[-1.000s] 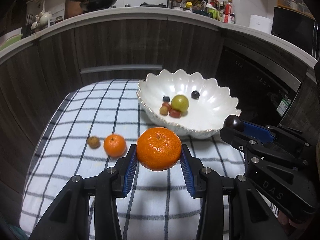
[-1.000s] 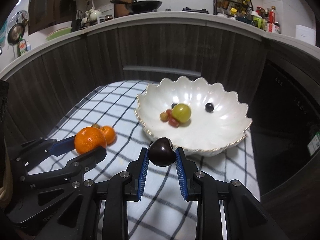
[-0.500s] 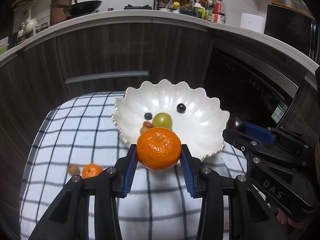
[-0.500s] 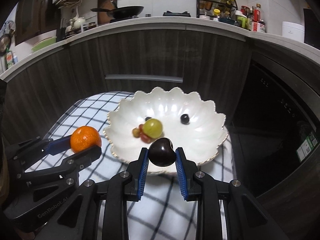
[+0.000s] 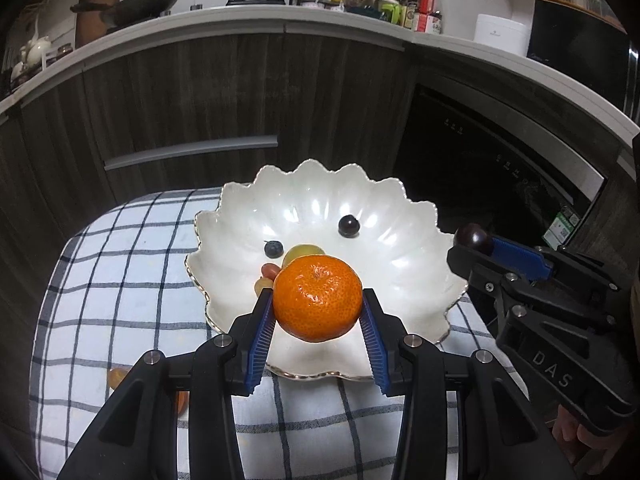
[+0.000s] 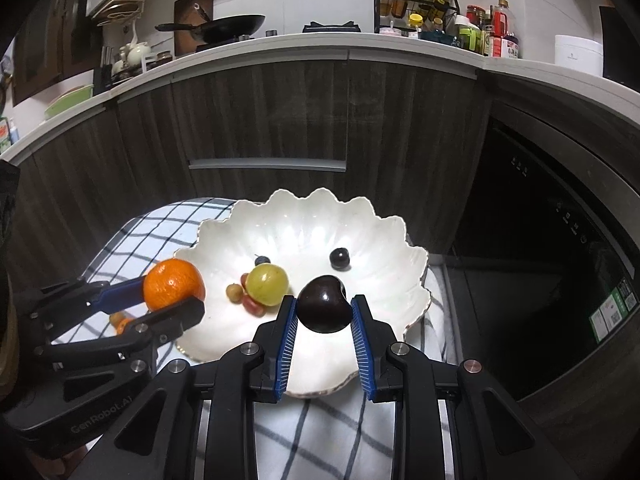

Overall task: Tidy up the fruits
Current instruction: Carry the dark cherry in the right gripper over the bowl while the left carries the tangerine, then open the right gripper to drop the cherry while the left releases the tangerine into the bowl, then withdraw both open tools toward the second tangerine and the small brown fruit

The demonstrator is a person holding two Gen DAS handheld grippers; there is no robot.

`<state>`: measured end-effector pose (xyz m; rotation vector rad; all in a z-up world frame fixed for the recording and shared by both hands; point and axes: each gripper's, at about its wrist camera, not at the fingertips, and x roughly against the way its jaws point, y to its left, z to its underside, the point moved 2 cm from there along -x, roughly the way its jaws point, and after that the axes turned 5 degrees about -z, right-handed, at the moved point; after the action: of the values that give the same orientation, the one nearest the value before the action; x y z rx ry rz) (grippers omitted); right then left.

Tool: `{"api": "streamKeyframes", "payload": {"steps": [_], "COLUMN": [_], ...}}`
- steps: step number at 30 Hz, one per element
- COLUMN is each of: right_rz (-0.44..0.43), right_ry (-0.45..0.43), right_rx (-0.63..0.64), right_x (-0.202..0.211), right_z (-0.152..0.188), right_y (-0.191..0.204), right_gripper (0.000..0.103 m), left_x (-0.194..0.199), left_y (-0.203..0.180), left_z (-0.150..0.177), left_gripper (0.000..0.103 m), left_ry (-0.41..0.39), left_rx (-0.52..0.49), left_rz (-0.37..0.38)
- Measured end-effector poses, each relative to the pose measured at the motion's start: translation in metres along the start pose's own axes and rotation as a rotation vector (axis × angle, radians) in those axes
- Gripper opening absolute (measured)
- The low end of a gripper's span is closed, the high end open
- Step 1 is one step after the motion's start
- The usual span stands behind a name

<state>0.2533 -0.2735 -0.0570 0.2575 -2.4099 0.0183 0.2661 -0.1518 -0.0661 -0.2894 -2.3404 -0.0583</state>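
My left gripper [image 5: 318, 300] is shut on an orange mandarin [image 5: 318, 298] and holds it above the near left part of the white scalloped bowl [image 5: 408, 240]. My right gripper [image 6: 323, 310] is shut on a dark plum [image 6: 323, 309] above the bowl's [image 6: 380, 252] near side. In the bowl lie a green grape [image 6: 267, 283], a blueberry [image 6: 262, 260], a dark berry [image 6: 339, 258] and small red fruits [image 6: 252, 305]. The mandarin also shows in the right wrist view [image 6: 174, 284], the plum in the left wrist view [image 5: 473, 239].
The bowl stands on a blue-checked cloth [image 5: 120, 280]. A second small mandarin [image 5: 182, 400] and a small brown fruit [image 5: 116, 377] lie on the cloth at the left, partly hidden by my left gripper. Dark cabinets [image 5: 200, 92] and an oven [image 6: 540, 240] stand behind.
Both grippers have moved forward and to the right, from over the cloth to over the bowl, each still holding its fruit. The loose mandarin has fallen behind at the left.
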Motion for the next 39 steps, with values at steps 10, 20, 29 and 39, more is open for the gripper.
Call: {"api": "streamKeyframes", "payload": {"steps": [10, 20, 29, 39], "right_rz": [0.01, 0.005, 0.02, 0.072], "right_ry": [0.057, 0.124, 0.135, 0.082], "right_rx": [-0.02, -0.061, -0.114, -0.147], "right_x": [-0.025, -0.045, -0.046, -0.027], "right_z": [0.002, 0.013, 0.018, 0.016], "right_y": [-0.012, -0.022, -0.031, -0.037], "right_gripper": [0.029, 0.029, 0.051, 0.076], "left_x": [-0.028, -0.042, -0.032, -0.018], "left_y": [-0.004, -0.007, -0.014, -0.006], "left_z": [0.006, 0.012, 0.011, 0.012], "left_gripper": [0.042, 0.043, 0.07, 0.083], "left_ry": [0.074, 0.125, 0.073, 0.047], "left_rx": [-0.013, -0.016, -0.056, -0.05], "left_rz": [0.016, 0.026, -0.014, -0.059]}}
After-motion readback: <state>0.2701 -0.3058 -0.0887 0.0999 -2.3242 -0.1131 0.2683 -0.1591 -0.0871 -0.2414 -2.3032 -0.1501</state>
